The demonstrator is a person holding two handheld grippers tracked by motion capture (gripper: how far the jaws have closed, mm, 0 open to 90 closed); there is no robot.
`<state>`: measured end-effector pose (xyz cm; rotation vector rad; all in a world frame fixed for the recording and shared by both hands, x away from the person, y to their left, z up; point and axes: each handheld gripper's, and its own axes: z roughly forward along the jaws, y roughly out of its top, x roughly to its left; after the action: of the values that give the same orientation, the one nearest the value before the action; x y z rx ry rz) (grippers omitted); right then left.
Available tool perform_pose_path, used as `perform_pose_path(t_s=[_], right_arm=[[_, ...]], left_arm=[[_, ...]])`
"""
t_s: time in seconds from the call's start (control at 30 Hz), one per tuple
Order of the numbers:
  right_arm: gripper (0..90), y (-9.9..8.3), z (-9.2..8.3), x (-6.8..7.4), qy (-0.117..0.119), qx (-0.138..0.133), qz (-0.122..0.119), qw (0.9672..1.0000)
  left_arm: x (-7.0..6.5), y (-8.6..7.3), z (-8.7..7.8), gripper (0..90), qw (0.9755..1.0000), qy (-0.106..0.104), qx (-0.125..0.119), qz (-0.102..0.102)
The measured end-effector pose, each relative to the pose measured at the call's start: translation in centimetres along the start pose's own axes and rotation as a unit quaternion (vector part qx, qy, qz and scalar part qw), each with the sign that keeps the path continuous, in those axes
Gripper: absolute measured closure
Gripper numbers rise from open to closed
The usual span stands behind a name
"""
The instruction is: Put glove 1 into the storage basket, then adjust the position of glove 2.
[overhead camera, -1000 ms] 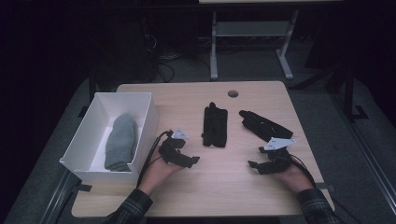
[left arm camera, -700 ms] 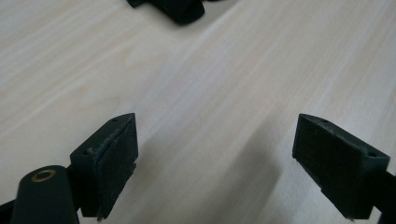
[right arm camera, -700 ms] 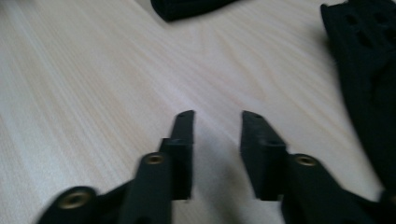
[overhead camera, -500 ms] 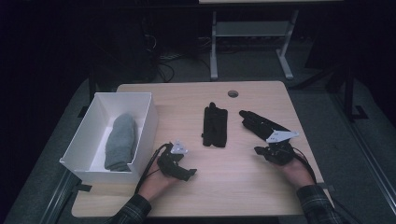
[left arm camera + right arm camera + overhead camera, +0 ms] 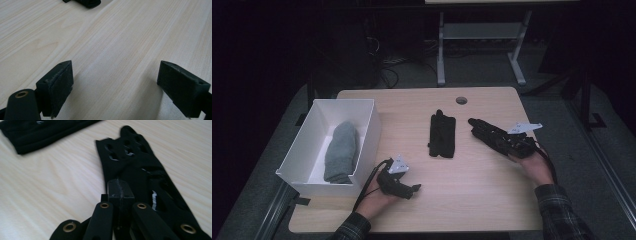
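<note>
The right hand-held gripper (image 5: 117, 195), jaws pressed together, is pinching one of two black perforated fabric gloves (image 5: 140, 170) on the pale woodgrain desk (image 5: 492, 200); the left hand-held gripper (image 5: 122, 87) is gaping wide, holding nothing.

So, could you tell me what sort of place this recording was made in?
Probably a lab or office room, dimly lit: a light wooden desk with a cable hole, cables trailing over grey carpet behind it, and the metal legs of another table.

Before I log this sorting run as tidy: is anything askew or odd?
Mostly tidy. The black sock by the right gripper lies slanted, unlike the straight folded one, and the grey sock sits in the white box.
</note>
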<state>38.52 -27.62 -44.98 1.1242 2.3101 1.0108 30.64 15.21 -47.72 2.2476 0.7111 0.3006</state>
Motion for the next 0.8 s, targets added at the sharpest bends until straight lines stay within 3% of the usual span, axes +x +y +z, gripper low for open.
perform_pose_path(t_s=[0.13, 0.23, 0.4, 0.8], right_arm=[[90.0, -0.6, -0.1, -1.0, -0.01, 0.007, 0.016, 0.9998], [90.0, -1.0, 0.0, -1.3, -0.018, 0.021, 0.013, 0.9995], [90.0, -1.5, 0.6, -1.5, -0.012, 0.042, 0.017, 0.9989], [90.0, -1.5, 0.5, 0.3, 0.025, 0.061, -0.003, 0.9978]], left_arm=[[0.0, 0.0, 0.0, 12.9, 1.0, 0.0, 0.0, 0.0], [0.0, 0.0, 0.0, 12.9, 1.0, 0.0, 0.0, -0.001], [0.0, 0.0, 0.0, 12.9, 1.0, 0.0, 0.0, 0.0], [0.0, 0.0, 0.0, 13.0, 1.0, 0.0, 0.0, -0.001]])
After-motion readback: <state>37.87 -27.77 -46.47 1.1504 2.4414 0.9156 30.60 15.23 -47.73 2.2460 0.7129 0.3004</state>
